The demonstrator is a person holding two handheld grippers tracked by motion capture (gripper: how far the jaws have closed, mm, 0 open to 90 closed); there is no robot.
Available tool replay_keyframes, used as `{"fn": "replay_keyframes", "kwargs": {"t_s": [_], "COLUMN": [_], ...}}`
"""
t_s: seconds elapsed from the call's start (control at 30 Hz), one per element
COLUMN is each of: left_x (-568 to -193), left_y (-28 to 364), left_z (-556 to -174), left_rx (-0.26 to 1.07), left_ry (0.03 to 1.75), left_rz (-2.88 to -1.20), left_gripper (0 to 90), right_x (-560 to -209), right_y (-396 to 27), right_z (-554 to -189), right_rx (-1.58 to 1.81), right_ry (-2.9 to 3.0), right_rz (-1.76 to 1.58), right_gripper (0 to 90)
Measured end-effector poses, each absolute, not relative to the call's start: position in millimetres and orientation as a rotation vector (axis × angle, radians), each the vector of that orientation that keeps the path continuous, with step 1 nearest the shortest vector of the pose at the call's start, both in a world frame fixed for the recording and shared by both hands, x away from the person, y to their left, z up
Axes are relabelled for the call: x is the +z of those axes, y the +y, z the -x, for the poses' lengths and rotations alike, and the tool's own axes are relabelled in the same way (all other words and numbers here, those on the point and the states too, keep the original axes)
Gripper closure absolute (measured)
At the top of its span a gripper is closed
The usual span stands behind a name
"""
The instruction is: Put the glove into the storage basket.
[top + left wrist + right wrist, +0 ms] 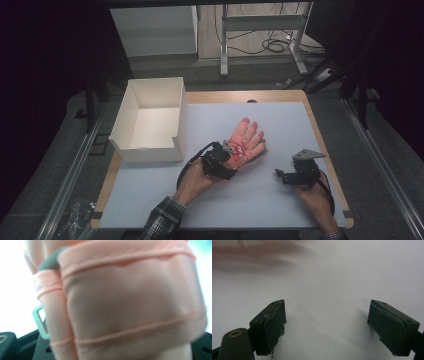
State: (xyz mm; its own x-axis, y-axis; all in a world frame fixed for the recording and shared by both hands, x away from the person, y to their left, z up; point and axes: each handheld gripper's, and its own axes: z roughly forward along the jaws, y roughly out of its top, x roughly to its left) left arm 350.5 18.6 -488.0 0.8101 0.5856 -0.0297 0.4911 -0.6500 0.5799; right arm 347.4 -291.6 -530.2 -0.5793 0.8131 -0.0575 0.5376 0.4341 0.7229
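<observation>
A peach-pink glove (pixel 246 136) lies palm-side up in the middle of the white mat, fingers pointing away from me, with some red cord across its wrist part. My left gripper (pixel 229 159) is at the glove's cuff and is shut on it. In the left gripper view the blurred cuff (pixel 130 302) sits very close between the dark jaws, with a small teal loop (pixel 40 325) at its left side. My right gripper (pixel 278 173) rests to the right of the glove. Its jaws stand wide apart over bare mat (pixel 327 315) with nothing between them.
An open white cardboard box (pixel 150 120), empty inside, stands at the mat's left rear. The white mat (pixel 285 120) covers a wooden table. Beyond the far edge there are table legs and loose cables on the floor. Dark surroundings flank both sides.
</observation>
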Motion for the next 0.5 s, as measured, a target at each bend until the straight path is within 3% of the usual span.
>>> {"fn": "replay_keyframes", "kwargs": {"t_s": [0.5], "left_x": [-446.6], "left_y": [31.7], "left_z": [-380.1], "left_rx": [0.286], "left_ry": [0.889], "left_rz": [-2.367], "left_gripper": [40.8], "right_x": [-530.1], "right_y": [-291.4], "right_z": [-347.1], "right_rx": [0.944], "right_ry": [2.294], "right_rz": [-1.151], "right_gripper": [15.3]}}
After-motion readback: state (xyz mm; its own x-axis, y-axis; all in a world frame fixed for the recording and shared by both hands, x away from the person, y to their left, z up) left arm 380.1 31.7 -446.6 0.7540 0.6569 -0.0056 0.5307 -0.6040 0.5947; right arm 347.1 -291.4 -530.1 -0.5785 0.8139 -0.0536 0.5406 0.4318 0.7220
